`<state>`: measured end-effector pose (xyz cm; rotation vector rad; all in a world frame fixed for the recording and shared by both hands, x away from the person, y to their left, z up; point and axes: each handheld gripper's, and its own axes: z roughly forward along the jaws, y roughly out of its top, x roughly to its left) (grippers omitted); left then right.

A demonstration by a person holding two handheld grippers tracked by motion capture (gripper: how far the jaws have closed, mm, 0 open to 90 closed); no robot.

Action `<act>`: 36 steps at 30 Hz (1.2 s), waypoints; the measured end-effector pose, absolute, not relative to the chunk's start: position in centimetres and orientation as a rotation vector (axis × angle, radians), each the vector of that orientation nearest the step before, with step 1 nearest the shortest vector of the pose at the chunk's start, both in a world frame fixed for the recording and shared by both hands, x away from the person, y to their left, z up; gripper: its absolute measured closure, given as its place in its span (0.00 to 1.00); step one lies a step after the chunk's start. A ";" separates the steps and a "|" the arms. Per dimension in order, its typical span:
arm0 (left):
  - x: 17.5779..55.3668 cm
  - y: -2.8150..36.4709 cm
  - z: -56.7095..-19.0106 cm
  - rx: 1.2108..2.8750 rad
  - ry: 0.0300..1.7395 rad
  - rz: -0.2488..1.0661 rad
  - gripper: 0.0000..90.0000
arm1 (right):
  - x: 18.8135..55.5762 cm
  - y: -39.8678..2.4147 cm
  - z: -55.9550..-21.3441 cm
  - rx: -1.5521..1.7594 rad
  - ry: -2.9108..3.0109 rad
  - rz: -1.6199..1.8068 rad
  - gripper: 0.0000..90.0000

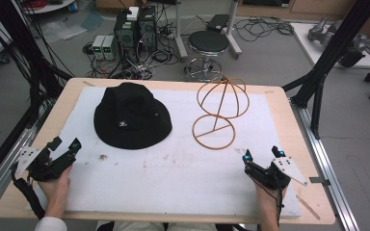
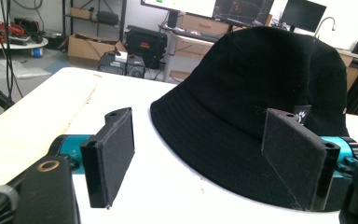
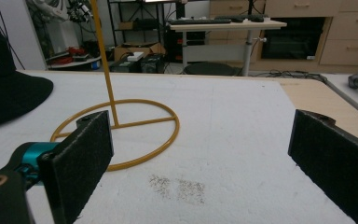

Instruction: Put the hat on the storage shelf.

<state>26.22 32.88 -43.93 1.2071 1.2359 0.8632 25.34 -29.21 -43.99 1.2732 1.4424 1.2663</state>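
A: I am reading the left tool (image 1: 65, 144) first: its jaws are standing wide apart, gripping nothing, and it is resting at the near left corner of the white pad (image 1: 173, 168). In the left gripper view the black bucket hat (image 2: 261, 107) is lying just beyond the tool (image 2: 205, 163), brim flat on the pad.

B: And the right one?

A: The right tool (image 1: 261, 155) is likewise spread and holding nothing, sitting at the near right of the pad. Ahead of it the yellow wire hat stand (image 3: 121, 130) is standing upright, its ring base flat on the pad. From above, the hat (image 1: 132, 121) is sitting left of the stand (image 1: 220, 113), both on the far half of the table (image 1: 289, 115), apart from each other.
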 end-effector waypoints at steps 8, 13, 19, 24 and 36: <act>26.1 33.0 -43.9 1.205 1.219 0.832 0.30 | 25.4 -29.4 -44.1 1.279 1.441 1.287 0.06; 26.0 33.1 -43.9 1.197 1.224 0.833 0.30 | 25.1 -30.1 -44.1 1.332 1.371 1.359 0.06; 26.1 33.1 -43.9 1.188 1.226 0.827 0.30 | 25.1 -30.2 -44.2 1.345 1.370 1.361 0.06; 26.1 33.2 -43.9 1.194 1.233 0.824 0.30 | 25.2 -30.2 -44.2 1.324 1.380 1.384 0.06; 26.1 33.0 -43.8 1.212 1.244 0.824 0.31 | 25.6 -30.3 -44.4 1.339 1.395 1.390 0.06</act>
